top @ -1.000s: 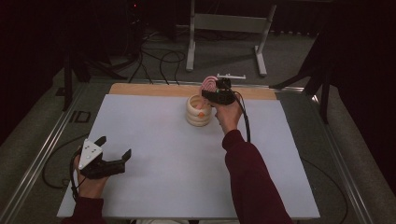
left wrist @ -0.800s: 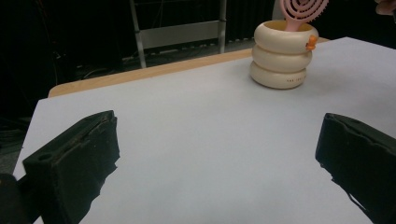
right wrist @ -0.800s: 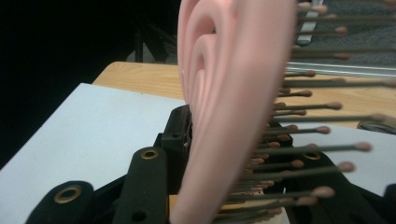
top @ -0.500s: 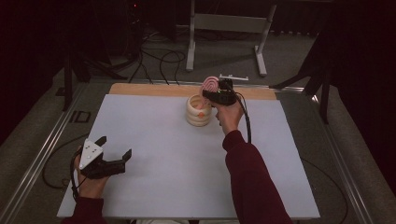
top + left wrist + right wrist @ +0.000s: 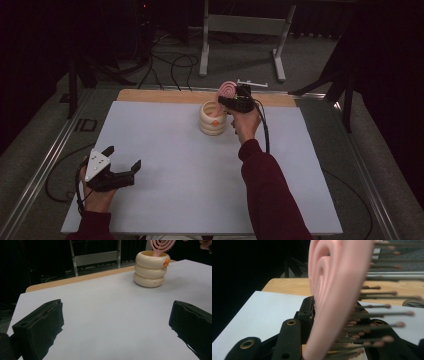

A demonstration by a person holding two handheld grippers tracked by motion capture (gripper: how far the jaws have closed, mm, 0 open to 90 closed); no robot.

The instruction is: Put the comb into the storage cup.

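Two hand-held grippers: left hand-held gripper [image 5: 122, 167] spread wide, empty, resting on the white bench [image 5: 165, 175].
Right hand-held gripper [image 5: 223, 101]: clamped on pink spiral-backed plastic hairbrush [image 5: 226, 91].
Progress: brush handle stands in cream ringed holder [image 5: 212, 119]; release remains.

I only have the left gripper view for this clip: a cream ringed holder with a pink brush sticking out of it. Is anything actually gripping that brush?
Observer: Yes. In the right gripper view the right gripper has its jaws shut on the pink hairbrush, down near the brush's lower part.
Operator: Which way do the bristles face?
Observer: In that view the bristles stick out to the side, away from the camera's left.
Operator: And the gripper I'm riding on?
Observer: In the high view the left gripper sits open near the table's near left corner, far from the cream holder, holding nothing.
Operator: Is the brush head in the holder?
Observer: No, the head stands above the rim.
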